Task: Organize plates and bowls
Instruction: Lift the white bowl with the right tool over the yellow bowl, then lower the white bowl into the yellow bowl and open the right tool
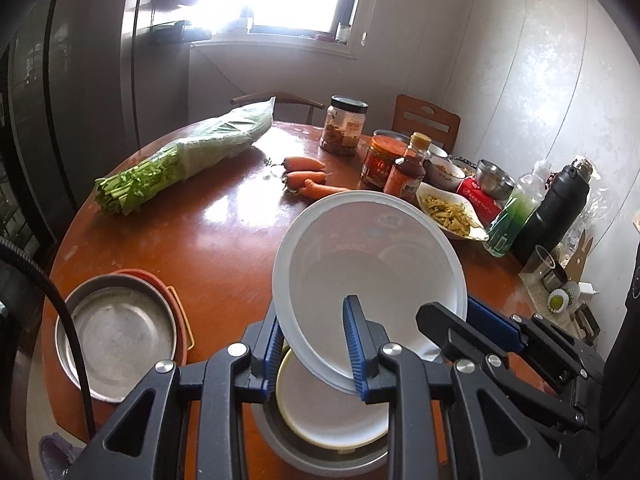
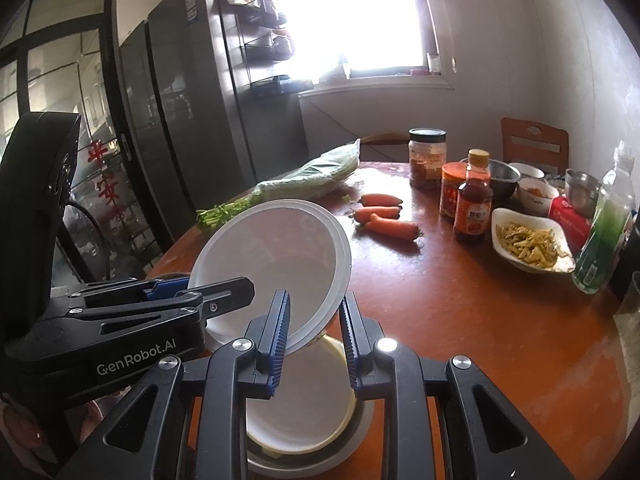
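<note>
From the left wrist view, the left gripper (image 1: 316,350) is clamped on the near rim of a white bowl (image 1: 372,264), one blue finger inside and one outside; the bowl is tilted and held above a cream plate (image 1: 320,412) that sits in a grey dish (image 1: 296,456) at the near edge of the round table (image 1: 224,240); the right gripper (image 1: 472,320) reaches in from the right and meets the same rim, though whether it is pinching cannot be told here; a steel pan (image 1: 116,332) rests on an orange tray to the left.

From the right wrist view, the right gripper (image 2: 314,344) straddles the rim of the white bowl (image 2: 276,252) with its fingers slightly apart, seemingly not squeezing; the left gripper (image 2: 216,294) grips from the left.

The step in hand looks like stacking the bowl onto the pile below; the next move calls for levelling it, lowering it centred, then releasing.

The grey dish is cut off by the frame and largely hidden behind the fingers; the bowl's underside is unseen.
</note>
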`<action>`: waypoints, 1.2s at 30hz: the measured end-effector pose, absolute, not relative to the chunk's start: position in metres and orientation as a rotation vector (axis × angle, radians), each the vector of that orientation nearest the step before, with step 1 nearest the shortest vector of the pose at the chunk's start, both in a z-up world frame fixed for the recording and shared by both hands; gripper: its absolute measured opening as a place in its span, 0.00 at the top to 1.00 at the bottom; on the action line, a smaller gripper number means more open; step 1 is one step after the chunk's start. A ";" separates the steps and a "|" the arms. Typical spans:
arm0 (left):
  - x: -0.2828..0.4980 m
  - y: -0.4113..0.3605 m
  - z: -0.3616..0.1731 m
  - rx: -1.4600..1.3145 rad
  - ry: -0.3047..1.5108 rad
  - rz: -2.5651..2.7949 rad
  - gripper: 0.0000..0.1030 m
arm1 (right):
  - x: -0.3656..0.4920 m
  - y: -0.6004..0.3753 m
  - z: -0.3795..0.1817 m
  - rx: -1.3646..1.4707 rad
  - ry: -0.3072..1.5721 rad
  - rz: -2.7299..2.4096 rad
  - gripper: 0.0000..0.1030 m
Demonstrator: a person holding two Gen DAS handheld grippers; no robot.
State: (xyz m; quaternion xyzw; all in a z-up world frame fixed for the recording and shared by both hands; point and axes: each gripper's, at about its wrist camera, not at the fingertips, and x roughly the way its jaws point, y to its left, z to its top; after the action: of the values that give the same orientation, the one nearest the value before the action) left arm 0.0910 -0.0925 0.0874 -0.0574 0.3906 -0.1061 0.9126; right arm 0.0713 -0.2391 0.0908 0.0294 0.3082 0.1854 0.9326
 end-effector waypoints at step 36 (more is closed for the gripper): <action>0.057 -0.103 0.045 -0.103 0.781 -0.182 0.72 | 0.038 -0.246 0.047 0.041 0.647 0.387 0.74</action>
State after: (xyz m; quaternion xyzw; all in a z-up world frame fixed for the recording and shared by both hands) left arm 0.0565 -0.1028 0.0454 -0.0501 0.3798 -0.0883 0.9195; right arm 0.0382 -0.2458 0.0466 0.0201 0.3161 0.1889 0.9295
